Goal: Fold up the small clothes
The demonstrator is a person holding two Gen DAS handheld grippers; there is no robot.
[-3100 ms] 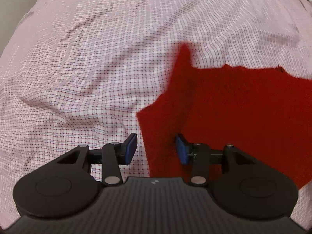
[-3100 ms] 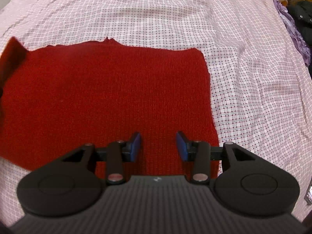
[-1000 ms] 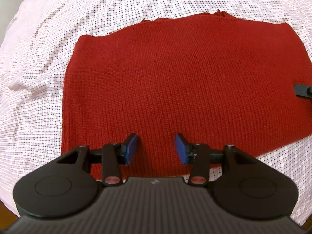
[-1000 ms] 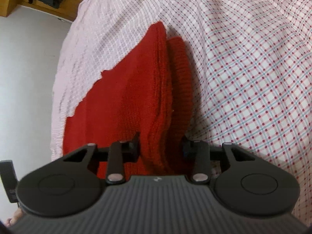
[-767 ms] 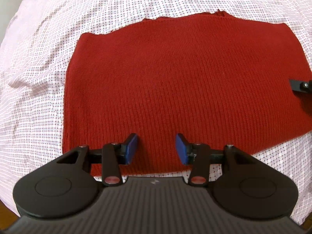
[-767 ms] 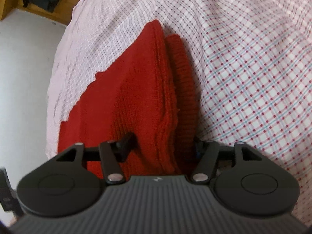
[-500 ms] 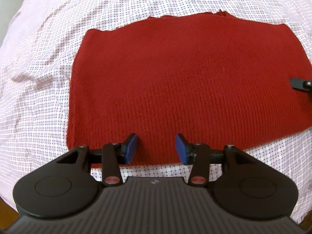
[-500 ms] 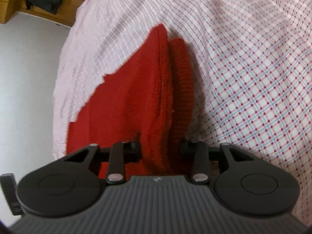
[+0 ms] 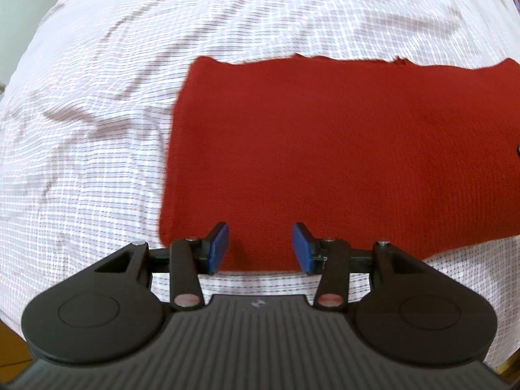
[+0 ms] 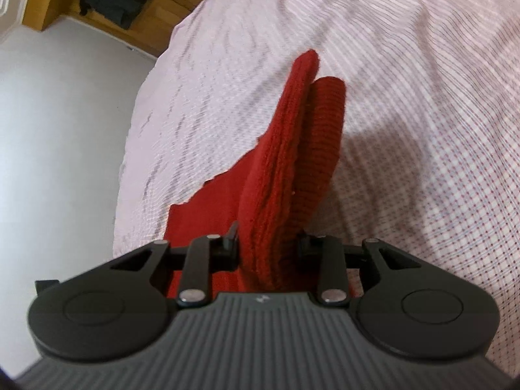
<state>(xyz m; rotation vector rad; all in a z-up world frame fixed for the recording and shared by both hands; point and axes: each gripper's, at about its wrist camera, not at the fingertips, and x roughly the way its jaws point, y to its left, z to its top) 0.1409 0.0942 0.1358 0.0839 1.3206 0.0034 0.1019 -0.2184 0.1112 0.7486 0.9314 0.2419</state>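
Red knitted garment [image 9: 341, 149] spread flat on a pink checked bedsheet [image 9: 97, 130], folded into a rough rectangle, its right part cut off by the frame edge in the left wrist view. Left gripper [image 9: 260, 248] hanging over the garment's near edge with blue pads [image 9: 218, 249] spread wide apart, nothing between them. A small dark bit at the far right edge of that view, too little showing to identify. Right gripper [image 10: 268, 248] at the garment's side edge [image 10: 292, 178], several stacked knit layers bunched and lifted between the fingers [image 10: 231, 243]; jaws part closed, both sides pressed against the fabric, pads hidden behind the wool. How many layers are caught cannot be told. Bedsheet [image 10: 422, 97] blurred in the right wrist view, check pattern smeared. Beyond the bed, pale floor [image 10: 58, 136], wooden furniture [image 10: 42, 6] and a dark bundle [image 10: 117, 0] on it, too blurred to name.
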